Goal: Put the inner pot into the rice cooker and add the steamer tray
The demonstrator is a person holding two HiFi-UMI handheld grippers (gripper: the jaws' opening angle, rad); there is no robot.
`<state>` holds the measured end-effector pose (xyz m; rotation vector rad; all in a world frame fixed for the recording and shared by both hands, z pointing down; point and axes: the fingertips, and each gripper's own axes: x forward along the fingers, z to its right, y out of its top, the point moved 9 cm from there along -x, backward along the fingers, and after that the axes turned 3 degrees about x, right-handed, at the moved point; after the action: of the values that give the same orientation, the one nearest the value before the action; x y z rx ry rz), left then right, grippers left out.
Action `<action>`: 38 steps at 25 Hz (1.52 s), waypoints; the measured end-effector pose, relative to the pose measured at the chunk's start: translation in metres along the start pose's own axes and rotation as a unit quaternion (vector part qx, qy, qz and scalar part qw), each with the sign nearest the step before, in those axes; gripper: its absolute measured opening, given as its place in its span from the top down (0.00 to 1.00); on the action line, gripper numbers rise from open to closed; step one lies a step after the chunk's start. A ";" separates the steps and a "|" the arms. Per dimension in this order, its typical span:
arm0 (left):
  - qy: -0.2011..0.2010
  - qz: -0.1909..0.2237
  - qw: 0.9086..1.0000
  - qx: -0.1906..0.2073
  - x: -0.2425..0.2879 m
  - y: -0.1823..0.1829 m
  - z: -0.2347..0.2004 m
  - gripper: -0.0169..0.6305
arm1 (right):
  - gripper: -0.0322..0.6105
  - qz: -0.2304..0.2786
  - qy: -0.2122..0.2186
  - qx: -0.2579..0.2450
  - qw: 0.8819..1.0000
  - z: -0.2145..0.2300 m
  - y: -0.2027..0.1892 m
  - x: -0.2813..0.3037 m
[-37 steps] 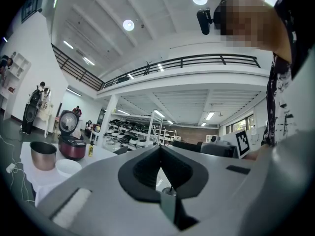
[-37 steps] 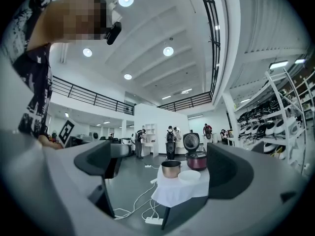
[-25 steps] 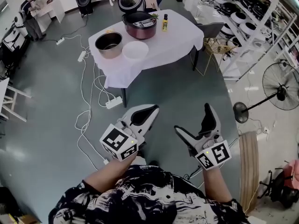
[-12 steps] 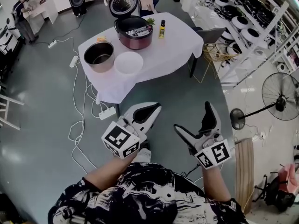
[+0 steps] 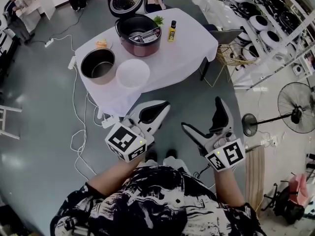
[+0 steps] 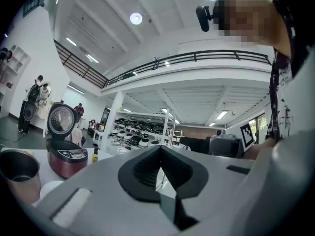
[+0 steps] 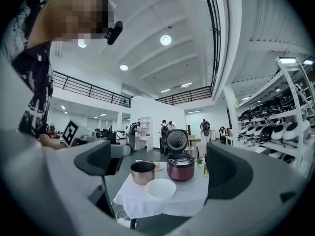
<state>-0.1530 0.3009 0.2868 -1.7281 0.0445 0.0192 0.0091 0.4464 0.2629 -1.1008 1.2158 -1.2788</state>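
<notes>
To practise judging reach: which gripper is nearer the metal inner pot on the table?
Left. The left gripper is below and right of the inner pot in the head view; the right gripper is farther right.

Metal inner pot (image 5: 98, 65); cloth-covered table (image 5: 187, 48)

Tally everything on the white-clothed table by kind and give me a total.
Rice cooker: 1
Inner pot: 1
Steamer tray: 1
Yellow bottle: 1
Green sprig: 1
Small orange item: 1
Total: 6
</notes>
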 end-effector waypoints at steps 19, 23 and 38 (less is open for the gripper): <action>0.200 0.015 0.980 0.014 0.177 -0.001 -0.093 0.97 | 0.09 -0.034 0.210 0.001 0.977 0.233 -0.009 0.141; 0.239 0.000 0.971 0.011 0.184 -0.004 -0.107 0.97 | 0.09 -0.036 0.241 0.009 0.970 0.258 -0.012 0.171; 0.286 0.029 0.958 -0.004 0.161 0.002 -0.253 0.97 | 0.09 -0.055 0.291 -0.011 0.955 0.250 -0.021 0.336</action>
<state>0.0044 0.0477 0.3180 -1.6890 0.5212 -0.4386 0.2323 0.0933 0.2935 -0.8349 1.6153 -1.7545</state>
